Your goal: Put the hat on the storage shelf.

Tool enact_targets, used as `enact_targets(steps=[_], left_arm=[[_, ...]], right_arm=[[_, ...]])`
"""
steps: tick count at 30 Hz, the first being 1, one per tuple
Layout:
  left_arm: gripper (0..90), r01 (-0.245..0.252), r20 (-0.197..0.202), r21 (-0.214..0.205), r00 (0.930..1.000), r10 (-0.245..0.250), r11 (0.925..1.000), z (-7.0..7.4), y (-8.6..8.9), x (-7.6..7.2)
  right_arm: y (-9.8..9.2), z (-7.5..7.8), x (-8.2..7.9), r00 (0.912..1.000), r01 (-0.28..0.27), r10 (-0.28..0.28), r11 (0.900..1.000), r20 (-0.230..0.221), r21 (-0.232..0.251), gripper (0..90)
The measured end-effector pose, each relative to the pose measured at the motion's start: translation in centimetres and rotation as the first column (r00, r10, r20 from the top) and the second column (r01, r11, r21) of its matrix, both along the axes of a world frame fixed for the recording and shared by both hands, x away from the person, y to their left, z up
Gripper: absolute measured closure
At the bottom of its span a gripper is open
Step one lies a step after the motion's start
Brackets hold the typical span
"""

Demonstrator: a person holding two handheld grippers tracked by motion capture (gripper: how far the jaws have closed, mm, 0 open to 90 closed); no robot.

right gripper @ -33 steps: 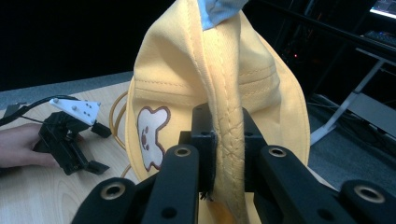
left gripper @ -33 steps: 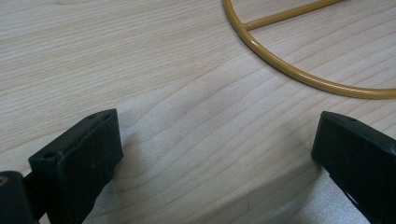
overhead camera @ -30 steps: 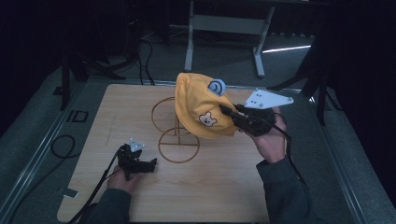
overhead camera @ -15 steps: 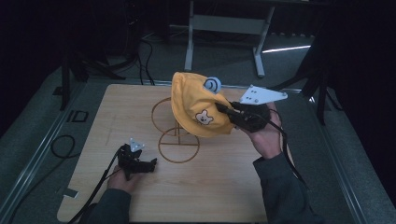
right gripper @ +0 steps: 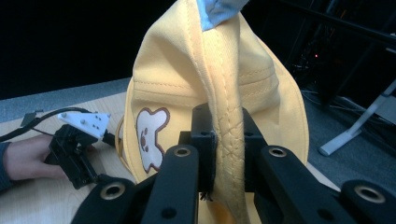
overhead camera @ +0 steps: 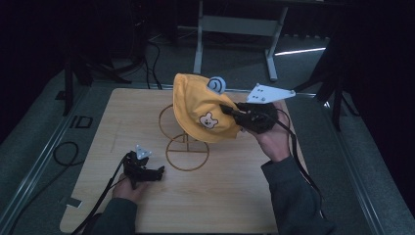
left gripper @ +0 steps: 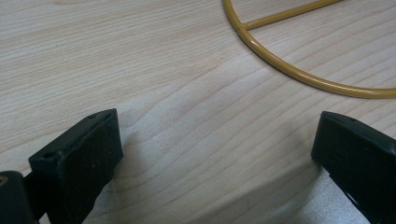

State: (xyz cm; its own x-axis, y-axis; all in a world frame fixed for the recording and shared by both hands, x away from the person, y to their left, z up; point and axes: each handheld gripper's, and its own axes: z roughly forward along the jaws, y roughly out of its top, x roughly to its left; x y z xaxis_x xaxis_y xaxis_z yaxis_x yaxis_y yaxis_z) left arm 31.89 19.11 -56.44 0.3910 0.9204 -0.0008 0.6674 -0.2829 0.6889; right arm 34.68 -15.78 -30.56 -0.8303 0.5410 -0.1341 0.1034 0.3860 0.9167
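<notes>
Dark room around a pale wooden table [overhead camera: 205,205]. My right gripper [right gripper: 227,140] has its jaws pinched tight on a folded seam of the yellow bear-face hat [overhead camera: 205,110], which hangs at the centre of the high view over the gold wire hat stand [overhead camera: 186,147]. Compared with a second ago, I've carried the hat slightly toward the left of the frame, so it now drapes over the stand's upper ring; I judge seating it is next. My left gripper [left gripper: 215,154], lower left in the high view, rests on the table beside the stand's base ring with its jaws wide apart and nothing between them.
</notes>
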Motion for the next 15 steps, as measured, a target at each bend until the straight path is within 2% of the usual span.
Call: enact_targets(steps=[6, 15], left_arm=[[1.9, 0.0, 0.0, 0.001, 1.0, 0.0, 1.0, 0.0, 0.0, 0.0], [1.9, -0.002, 0.002, -0.003, 1.0, 0.002, 1.0, 0.0, 0.0, 0.0]], right_arm=[[1.3, 0.6, 0.9, 1.0, -0.004, 0.004, 0.9996, -0.008, -0.028, 81.1], [4.1, 0.5, 2.6, 0.9993, -0.021, 0.018, 0.9964, -0.031, -0.082, 79.6]])
